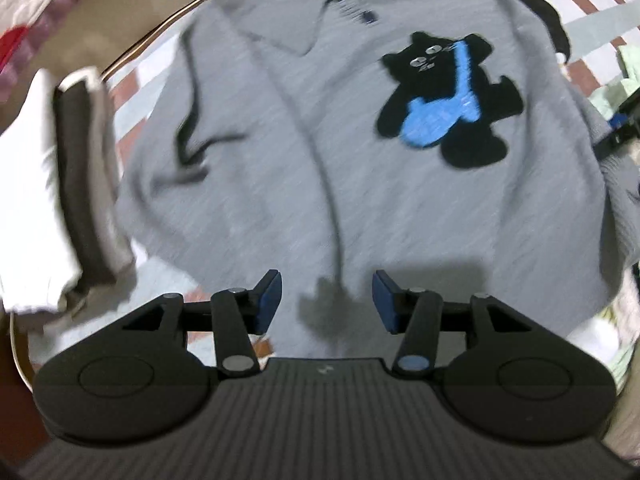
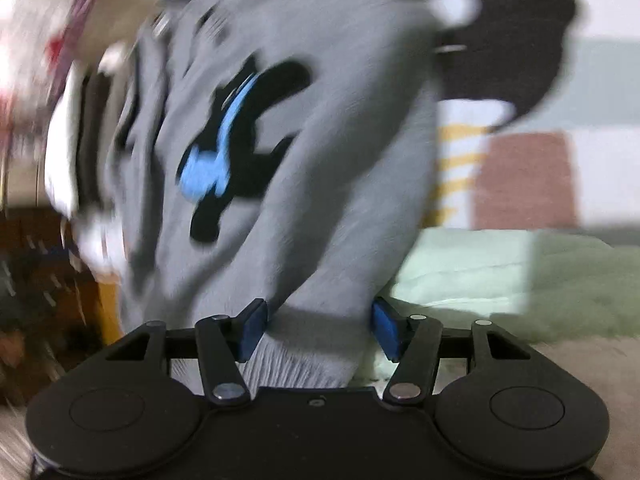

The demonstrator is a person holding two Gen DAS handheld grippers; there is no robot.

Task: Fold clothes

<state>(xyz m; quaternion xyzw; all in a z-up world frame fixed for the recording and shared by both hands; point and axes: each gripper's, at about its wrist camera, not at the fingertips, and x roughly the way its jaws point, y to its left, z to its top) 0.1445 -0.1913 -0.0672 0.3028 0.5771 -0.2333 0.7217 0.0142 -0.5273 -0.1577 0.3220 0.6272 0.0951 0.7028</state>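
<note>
A grey sweater point(image 1: 320, 160) with a black cat and blue guitar print point(image 1: 448, 100) lies spread on the table. My left gripper point(image 1: 326, 302) is open and empty, hovering above the sweater's near hem. In the blurred right wrist view the same sweater point(image 2: 320, 120) runs away from me, and its ribbed sleeve cuff point(image 2: 304, 360) lies between the open jaws of my right gripper point(image 2: 318, 330). The pads point(image 2: 386, 332) stand wide apart, beside the cuff and not clamped on it.
A folded stack of white, dark and grey clothes point(image 1: 68, 184) sits left of the sweater. The checked tablecloth point(image 2: 528, 176) shows to the right, with a pale green garment point(image 2: 500, 264) on it. A black round shape point(image 2: 520, 40) lies beyond the sweater.
</note>
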